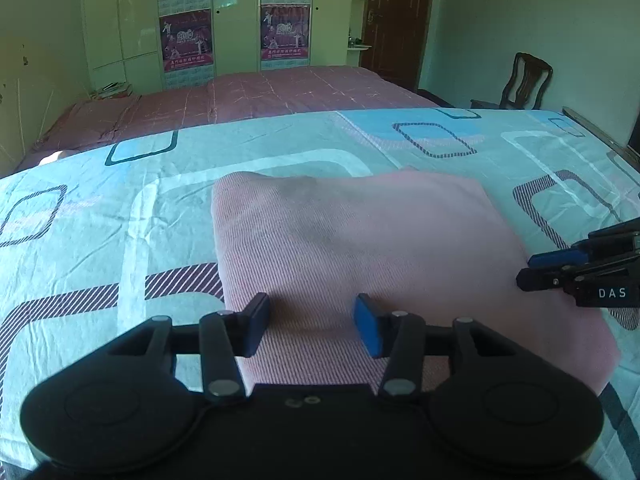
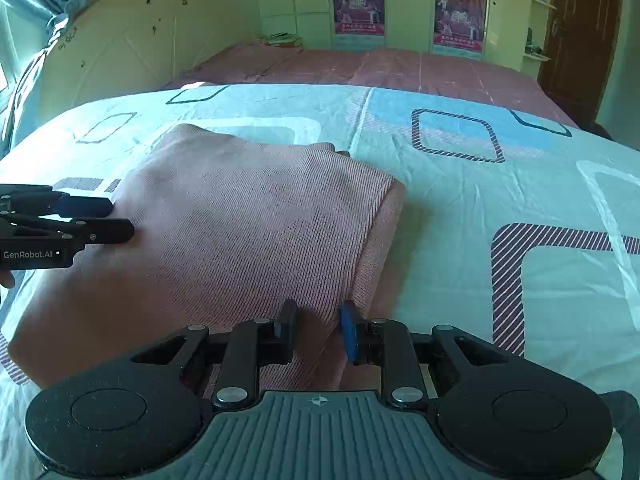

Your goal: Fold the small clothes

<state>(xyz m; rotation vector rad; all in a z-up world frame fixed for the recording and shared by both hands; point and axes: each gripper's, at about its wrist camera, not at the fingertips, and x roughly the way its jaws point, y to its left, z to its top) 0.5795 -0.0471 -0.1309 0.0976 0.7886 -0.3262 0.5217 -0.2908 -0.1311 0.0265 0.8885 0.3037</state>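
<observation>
Left wrist view is sitting low and close over the bed (image 1: 120, 208), facing forward along its fingers (image 1: 366, 330) toward the wardrobe (image 1: 236, 16). Right wrist view is looking the same way from just to the right, equally near. Both are sharing the pink garment (image 1: 360, 240), bedsheet and far wall, each catching the other gripper (image 2: 100, 220) at its edge.

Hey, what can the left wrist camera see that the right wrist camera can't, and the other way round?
Only the left wrist view shows a wooden chair by the far wall and the DAS label on the right gripper. Only the right wrist view shows a grey curtain at the upper left and the garment's thick folded right edge. Both show the pink folded garment on the patterned sheet, the posters on the wardrobe, the brown door, and the left gripper, open.
</observation>
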